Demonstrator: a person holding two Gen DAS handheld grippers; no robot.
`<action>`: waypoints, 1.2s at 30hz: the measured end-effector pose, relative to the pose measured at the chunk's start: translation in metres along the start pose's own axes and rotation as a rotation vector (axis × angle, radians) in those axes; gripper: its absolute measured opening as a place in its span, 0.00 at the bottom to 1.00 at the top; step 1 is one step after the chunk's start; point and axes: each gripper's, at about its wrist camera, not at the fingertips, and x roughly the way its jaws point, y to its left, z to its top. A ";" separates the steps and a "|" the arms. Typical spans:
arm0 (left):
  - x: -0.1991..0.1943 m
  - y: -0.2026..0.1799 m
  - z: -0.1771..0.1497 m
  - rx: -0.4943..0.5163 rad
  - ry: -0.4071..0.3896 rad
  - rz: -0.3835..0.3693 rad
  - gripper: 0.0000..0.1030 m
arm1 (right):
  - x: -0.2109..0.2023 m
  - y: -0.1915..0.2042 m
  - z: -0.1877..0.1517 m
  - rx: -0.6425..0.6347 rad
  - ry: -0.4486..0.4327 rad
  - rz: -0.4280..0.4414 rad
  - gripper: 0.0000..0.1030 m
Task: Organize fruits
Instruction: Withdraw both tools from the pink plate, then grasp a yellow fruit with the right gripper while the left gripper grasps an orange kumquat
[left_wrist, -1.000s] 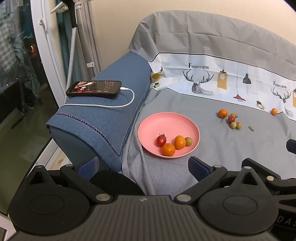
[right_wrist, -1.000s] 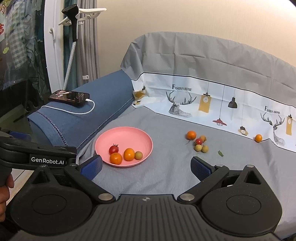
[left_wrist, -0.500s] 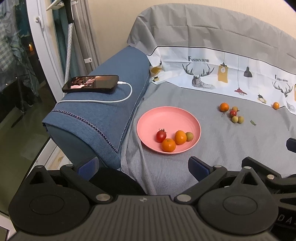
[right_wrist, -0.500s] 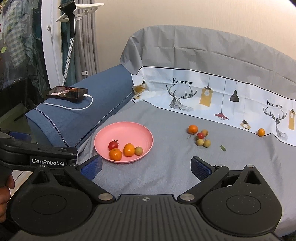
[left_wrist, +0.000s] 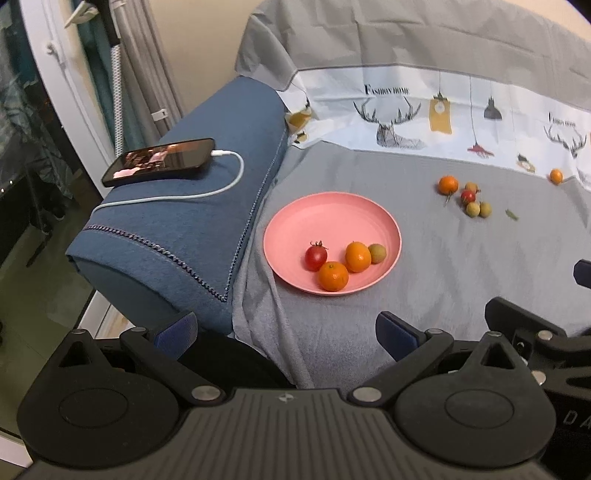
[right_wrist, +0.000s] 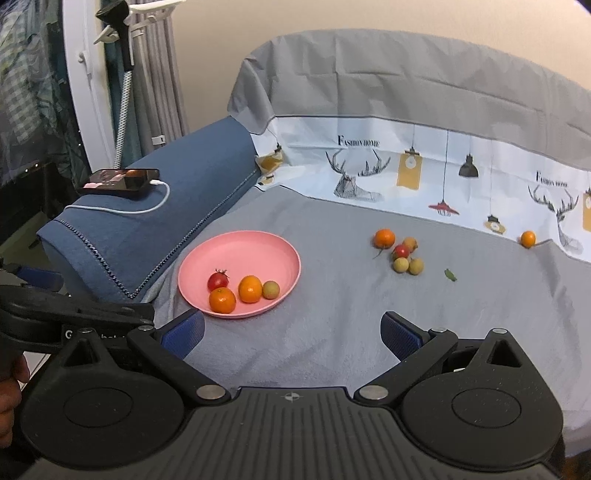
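Note:
A pink plate (left_wrist: 325, 214) (right_wrist: 258, 247) lies on the grey sofa cover. It holds a red tomato (left_wrist: 316, 256), two oranges (left_wrist: 333, 276) (left_wrist: 358, 256) and a small green-brown fruit (left_wrist: 377, 253). A loose cluster lies farther right: an orange (right_wrist: 384, 238), a tomato (right_wrist: 401, 251) and small pale fruits (right_wrist: 401, 264). A lone orange (right_wrist: 528, 238) sits at the backrest. My left gripper (left_wrist: 286, 328) and right gripper (right_wrist: 291, 330) are both open and empty, held short of the plate.
A phone (left_wrist: 159, 161) on a white charging cable (left_wrist: 221, 184) rests on the blue armrest (left_wrist: 192, 229) left of the plate. A small green leaf (right_wrist: 450, 274) lies right of the cluster. The left gripper's body shows at the left edge of the right wrist view (right_wrist: 55, 317).
Both grippers have risen and tilted a little, so the plate and fruits sit lower and nearer in view. Nothing on the sofa has moved. Both jaws stay open.

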 end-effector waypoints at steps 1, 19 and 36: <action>0.003 -0.004 0.002 0.013 0.007 0.003 1.00 | 0.003 -0.004 -0.001 0.009 0.004 0.002 0.98; 0.120 -0.097 0.110 0.059 0.100 -0.097 1.00 | 0.101 -0.135 -0.007 0.159 0.041 -0.217 0.98; 0.327 -0.230 0.216 0.105 0.231 -0.342 1.00 | 0.281 -0.198 0.003 0.028 -0.010 -0.183 0.63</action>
